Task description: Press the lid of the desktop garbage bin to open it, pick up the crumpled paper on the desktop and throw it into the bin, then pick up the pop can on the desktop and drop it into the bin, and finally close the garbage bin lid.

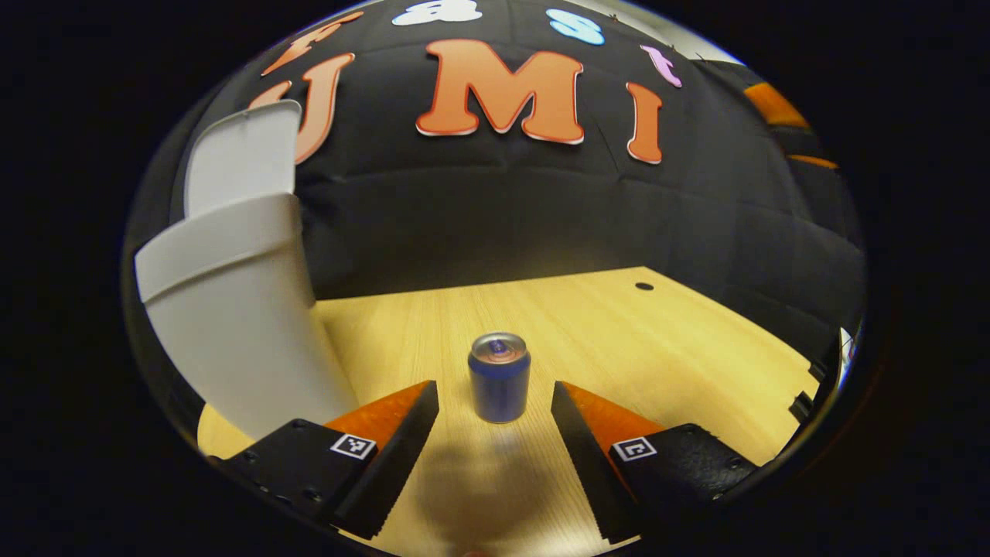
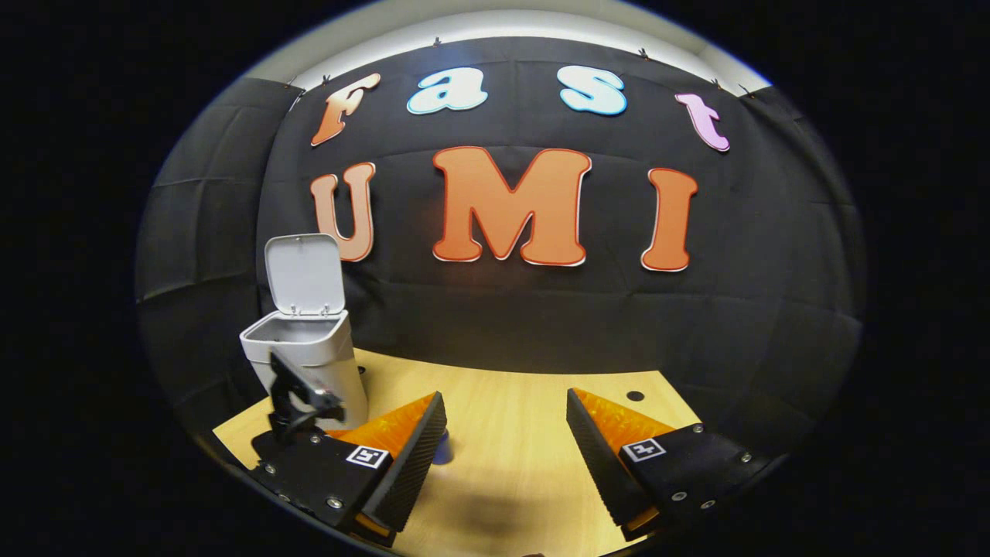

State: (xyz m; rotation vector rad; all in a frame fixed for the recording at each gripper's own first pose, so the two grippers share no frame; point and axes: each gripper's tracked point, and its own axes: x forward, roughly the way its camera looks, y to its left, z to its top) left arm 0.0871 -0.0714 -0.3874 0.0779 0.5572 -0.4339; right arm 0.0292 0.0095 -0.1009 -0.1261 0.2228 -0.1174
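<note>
— What's on the bench (image 1: 696,348)?
— Pale wood grain, a small dark hole (image 1: 643,286) near its far edge. A pop can (image 1: 499,377) stands upright mid-bench, and the white garbage bin (image 1: 232,325) stands at the left, lid (image 2: 303,274) raised.

This place looks like a recording booth in a lab, not a home. A black quilted cloth (image 2: 503,325) hangs as the back wall, ahead of both pairs of jaws, and it folds around the sides too. Above the cloth a strip of pale room wall (image 2: 495,23) is visible, so the booth stands inside a bigger room. The work surface is a light wooden desktop (image 1: 619,340) with a small dark hole (image 1: 643,286) far ahead of the left jaws and to their right. The fingers carry small square printed markers (image 1: 634,448), which are typical for tracking in research setups.
</note>
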